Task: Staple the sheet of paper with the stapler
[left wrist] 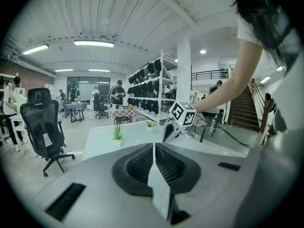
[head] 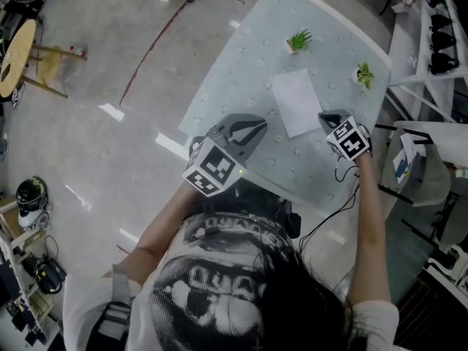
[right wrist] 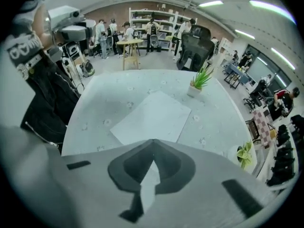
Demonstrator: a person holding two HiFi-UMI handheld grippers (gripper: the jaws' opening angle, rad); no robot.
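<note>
my left fingers [left wrist: 137,167] and right fingers [right wrist: 131,170] are pressed together, empty. the sheet [head: 296,101] is thin and floppy, flat on the desk [head: 234,79] — i'd pinch a corner.

bright ceiling strips — fisheye-warped edges

Your plain white rectangular sheet of paper [head: 296,101] lies flat and unfolded near the middle of the pale speckled tabletop [head: 241,79], skewed against the table's edges.
</note>
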